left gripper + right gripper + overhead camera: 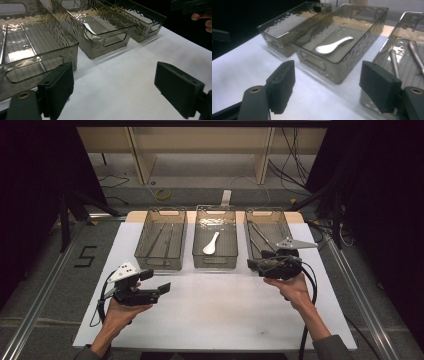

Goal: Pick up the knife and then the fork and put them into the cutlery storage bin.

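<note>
Three smoky clear bins stand in a row at the back of the white table. The left bin holds thin metal rods. A white spoon lies in the middle bin. Metal utensils lie in the right bin. My left gripper hovers open over the table in front of the left bin, with nothing between its jaws. My right gripper is open at the right bin's front left corner, turned toward the middle bin.
Bare white table stretches between the two hands and the front edge. Beyond the table are a metal frame rail, floor cables and wooden shelf legs. The other hand shows at the top right of the left gripper view.
</note>
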